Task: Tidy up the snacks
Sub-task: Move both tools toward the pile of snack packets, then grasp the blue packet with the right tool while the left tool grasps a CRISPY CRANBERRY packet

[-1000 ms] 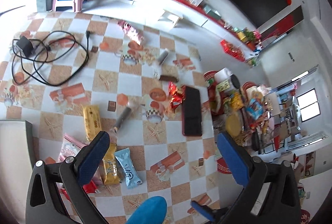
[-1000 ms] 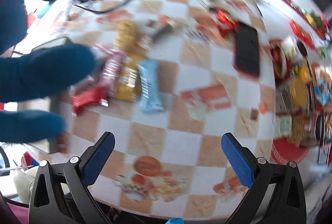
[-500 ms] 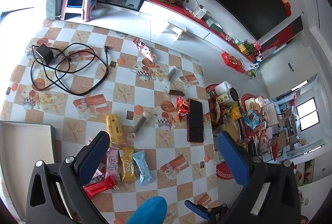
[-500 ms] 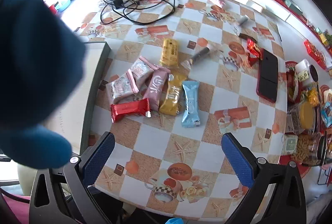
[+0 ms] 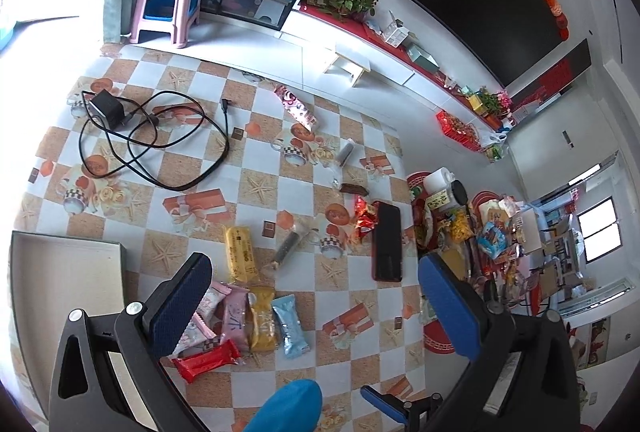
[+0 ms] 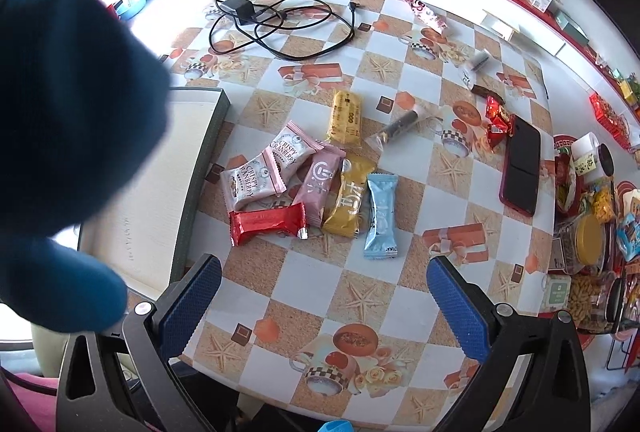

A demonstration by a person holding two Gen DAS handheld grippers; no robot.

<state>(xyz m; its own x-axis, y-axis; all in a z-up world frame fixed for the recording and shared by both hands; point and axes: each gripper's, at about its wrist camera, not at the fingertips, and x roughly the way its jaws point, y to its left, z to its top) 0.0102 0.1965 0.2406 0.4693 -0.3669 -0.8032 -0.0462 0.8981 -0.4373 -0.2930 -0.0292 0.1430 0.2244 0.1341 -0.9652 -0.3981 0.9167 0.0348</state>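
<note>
Right wrist view: the right gripper (image 6: 324, 308) hangs above the near edge of the desk (image 6: 400, 272) with its jaws wide and nothing between them, and a blue-gloved hand (image 6: 60, 135) fills the left of the frame, hiding much of the shallow tray (image 6: 200, 167) there. The snack packets (image 6: 312, 187) lie bunched at mid-frame on the desk just right of the tray, the red one overlapping the pink ones. In the left wrist view the left gripper (image 5: 316, 304) hovers high, jaws wide and empty, its left finger covering part of the packets, while the clutter at the right edge is too small to make out.
</note>
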